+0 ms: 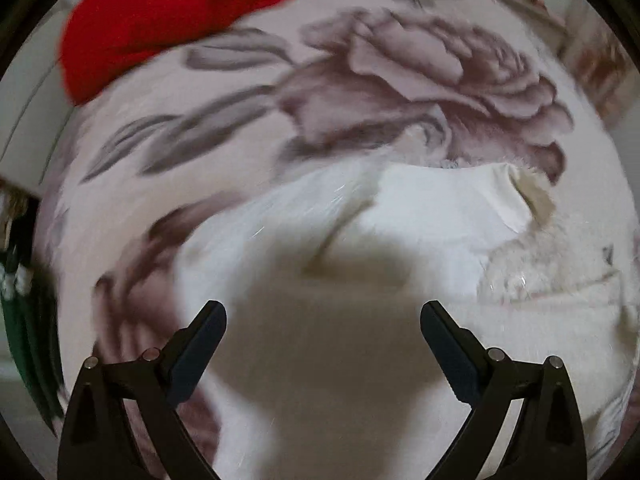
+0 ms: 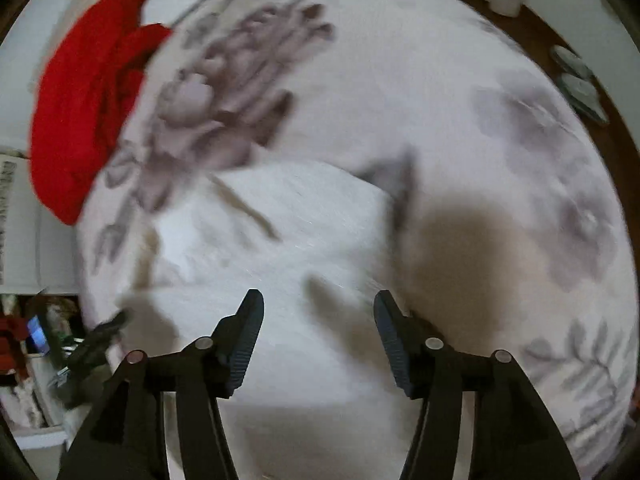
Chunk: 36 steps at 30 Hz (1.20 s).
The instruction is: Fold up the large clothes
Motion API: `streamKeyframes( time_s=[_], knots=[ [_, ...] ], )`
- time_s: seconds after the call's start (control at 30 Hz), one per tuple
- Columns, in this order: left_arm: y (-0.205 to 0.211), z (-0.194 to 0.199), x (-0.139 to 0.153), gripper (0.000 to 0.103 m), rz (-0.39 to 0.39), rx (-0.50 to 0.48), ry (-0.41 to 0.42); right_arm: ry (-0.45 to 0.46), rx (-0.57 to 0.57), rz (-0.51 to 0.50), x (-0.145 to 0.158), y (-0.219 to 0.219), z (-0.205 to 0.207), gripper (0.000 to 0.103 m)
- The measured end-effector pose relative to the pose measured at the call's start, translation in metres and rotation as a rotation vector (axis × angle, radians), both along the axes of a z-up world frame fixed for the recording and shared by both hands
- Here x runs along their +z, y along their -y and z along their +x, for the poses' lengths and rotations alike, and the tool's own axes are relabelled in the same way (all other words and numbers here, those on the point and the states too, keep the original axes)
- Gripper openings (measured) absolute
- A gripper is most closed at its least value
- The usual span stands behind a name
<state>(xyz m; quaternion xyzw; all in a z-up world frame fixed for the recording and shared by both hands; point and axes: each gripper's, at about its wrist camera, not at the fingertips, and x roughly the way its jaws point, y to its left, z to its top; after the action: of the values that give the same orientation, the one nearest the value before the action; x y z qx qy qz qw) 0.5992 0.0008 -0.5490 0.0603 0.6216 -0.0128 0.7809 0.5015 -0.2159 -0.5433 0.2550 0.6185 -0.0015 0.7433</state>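
Observation:
A white fluffy garment (image 1: 420,216) lies on a bed with a pale floral cover (image 1: 360,80); part of it looks folded over itself. My left gripper (image 1: 323,316) hovers above it, open and empty. In the right wrist view the same white garment (image 2: 288,232) lies below my right gripper (image 2: 319,308), which is also open and empty. The left gripper (image 2: 96,340) shows blurred at the left edge of the right wrist view. Both views are motion-blurred.
A red garment (image 1: 160,20) lies bunched at the far left of the bed, also in the right wrist view (image 2: 84,100). A dark wooden floor (image 2: 560,52) with slippers (image 2: 576,84) lies beyond the bed's right edge. Shelves (image 2: 24,340) stand at the left.

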Motion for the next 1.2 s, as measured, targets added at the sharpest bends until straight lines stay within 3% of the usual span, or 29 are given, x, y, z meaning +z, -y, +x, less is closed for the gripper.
streamKeyframes(
  time_s=[0.03,0.13,0.17,0.23,0.27,0.3,0.4,0.43,0.47,0.63,0.77,0.87,0.93,0.97,1.03,1.07,1.1,1.17,1.2],
  knots=[
    [0.008,0.015,-0.017,0.099,-0.008,-0.036,-0.054,0.001,0.021,0.021,-0.002,-0.008,0.014,0.06],
    [0.027,0.037,-0.061,0.099,0.069,-0.13,-0.172,-0.018,0.114,0.072,-0.03,-0.047,0.066,0.06],
    [0.032,0.037,-0.07,0.099,0.085,-0.16,-0.179,-0.027,0.148,0.072,-0.039,-0.059,0.079,0.06],
    [0.039,0.032,-0.071,0.085,0.086,-0.212,-0.128,-0.057,0.231,0.029,-0.061,-0.084,0.1,0.062],
    [0.043,0.027,-0.068,0.041,0.046,-0.241,-0.106,-0.081,0.265,0.009,-0.072,-0.094,0.108,0.062],
    [0.046,0.023,-0.067,0.017,0.023,-0.249,-0.108,-0.106,0.295,-0.017,-0.085,-0.104,0.114,0.062],
    [0.052,0.011,-0.062,0.011,0.052,-0.267,-0.051,-0.147,0.349,-0.07,-0.105,-0.121,0.12,0.058],
    [0.051,0.009,-0.061,0.011,0.047,-0.263,-0.036,-0.121,0.348,-0.102,-0.104,-0.123,0.118,0.028],
    [0.049,0.008,-0.06,0.01,0.039,-0.261,-0.023,-0.105,0.34,-0.129,-0.101,-0.122,0.115,0.009],
    [0.046,0.013,-0.036,0.009,0.007,-0.245,0.064,-0.038,0.225,-0.099,-0.083,-0.11,0.118,0.007],
    [0.047,0.035,-0.035,0.009,-0.008,-0.219,0.052,0.042,0.15,-0.132,-0.059,-0.107,0.127,0.007],
    [0.036,0.049,-0.047,0.012,-0.037,-0.16,-0.015,-0.023,0.176,-0.102,-0.078,-0.114,0.145,0.009],
    [0.028,0.044,-0.039,0.017,-0.05,-0.121,-0.006,-0.081,0.183,-0.055,-0.091,-0.109,0.149,0.018],
    [0.022,0.033,-0.029,0.019,-0.082,-0.102,0.013,-0.095,0.18,-0.013,-0.088,-0.101,0.143,0.039],
    [0.009,0.008,-0.006,0.028,-0.15,-0.084,0.06,-0.068,0.176,0.099,-0.072,-0.084,0.124,0.062],
    [0.001,-0.009,0.007,0.046,-0.186,-0.075,0.085,-0.055,0.173,0.116,-0.062,-0.075,0.112,0.062],
    [-0.007,-0.022,0.016,0.079,-0.21,-0.065,0.101,-0.041,0.174,0.121,-0.052,-0.065,0.097,0.062],
    [-0.025,-0.054,0.035,0.103,-0.266,-0.029,0.127,-0.024,0.17,0.128,-0.032,-0.039,0.05,0.067],
    [-0.038,-0.077,0.043,0.103,-0.283,-0.001,0.135,-0.031,0.161,0.126,-0.028,-0.027,0.029,0.067]
  ],
)
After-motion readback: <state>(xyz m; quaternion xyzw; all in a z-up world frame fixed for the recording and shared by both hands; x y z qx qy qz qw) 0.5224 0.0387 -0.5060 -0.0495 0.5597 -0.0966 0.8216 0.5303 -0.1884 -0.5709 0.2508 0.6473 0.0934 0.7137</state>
